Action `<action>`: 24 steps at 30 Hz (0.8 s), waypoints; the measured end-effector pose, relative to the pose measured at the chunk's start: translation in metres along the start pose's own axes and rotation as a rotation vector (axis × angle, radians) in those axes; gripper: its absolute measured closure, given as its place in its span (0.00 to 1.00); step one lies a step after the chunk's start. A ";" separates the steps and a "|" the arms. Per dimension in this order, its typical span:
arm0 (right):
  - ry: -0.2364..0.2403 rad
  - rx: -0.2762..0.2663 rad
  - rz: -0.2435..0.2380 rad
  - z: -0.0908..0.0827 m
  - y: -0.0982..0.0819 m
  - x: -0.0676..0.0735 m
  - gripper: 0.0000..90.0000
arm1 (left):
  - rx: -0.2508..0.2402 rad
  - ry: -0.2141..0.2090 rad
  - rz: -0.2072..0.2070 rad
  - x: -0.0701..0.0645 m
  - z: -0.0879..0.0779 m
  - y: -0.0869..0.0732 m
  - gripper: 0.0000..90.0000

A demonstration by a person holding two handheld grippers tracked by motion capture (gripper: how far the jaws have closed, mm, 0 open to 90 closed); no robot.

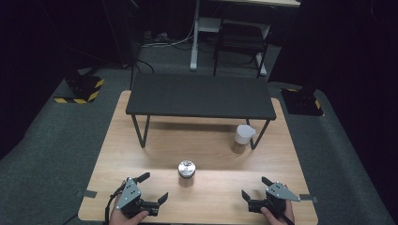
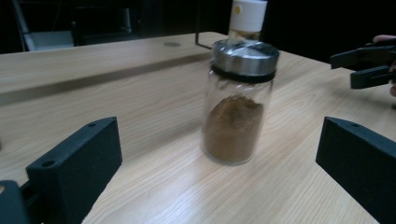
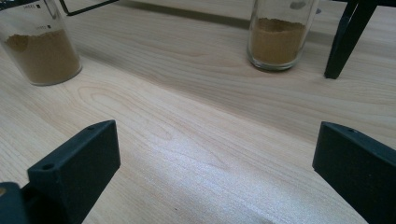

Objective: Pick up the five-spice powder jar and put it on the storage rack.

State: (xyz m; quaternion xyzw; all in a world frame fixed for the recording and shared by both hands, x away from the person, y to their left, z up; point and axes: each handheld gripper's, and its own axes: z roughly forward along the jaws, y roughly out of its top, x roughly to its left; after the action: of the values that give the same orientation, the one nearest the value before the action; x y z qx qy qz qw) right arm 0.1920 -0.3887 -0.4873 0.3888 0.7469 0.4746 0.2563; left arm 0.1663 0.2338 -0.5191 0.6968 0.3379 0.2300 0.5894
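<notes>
While the room around stays dark, with grey carpet underfoot, a pale wooden table carries a low black shelf along its far edge. A glass jar with a steel lid, about half full of brown powder, stands upright near the middle of the near edge. A second jar with a white cap sits by the shelf's right leg. The left gripper and right gripper rest at the near corners, jaws spread wide, holding nothing.

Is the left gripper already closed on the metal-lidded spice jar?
No: in the left gripper view the jar stands free on the table, ahead of the left gripper, whose jaws are wide apart.
</notes>
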 end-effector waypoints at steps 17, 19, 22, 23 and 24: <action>0.002 -0.007 0.002 -0.001 -0.001 -0.001 0.00 | 0.024 -0.049 0.028 -0.011 0.051 0.011 0.01; 0.002 -0.009 0.003 -0.001 -0.002 -0.001 0.01 | 0.027 -0.051 0.026 -0.012 0.057 0.011 0.01; 0.002 -0.011 0.003 -0.001 -0.002 -0.001 0.00 | 0.036 -0.057 0.029 -0.013 0.064 0.011 0.01; 0.002 -0.011 0.003 -0.001 -0.002 -0.001 0.00 | 0.037 -0.059 0.027 -0.013 0.066 0.011 0.01; 0.004 -0.011 0.003 -0.001 -0.002 -0.001 0.01 | 0.039 -0.058 0.028 -0.013 0.068 0.012 0.01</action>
State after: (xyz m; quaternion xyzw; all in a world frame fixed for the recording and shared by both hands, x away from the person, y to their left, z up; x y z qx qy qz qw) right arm 0.1910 -0.3906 -0.4887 0.3875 0.7441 0.4800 0.2565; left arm 0.2083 0.1781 -0.5200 0.7194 0.3151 0.2111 0.5820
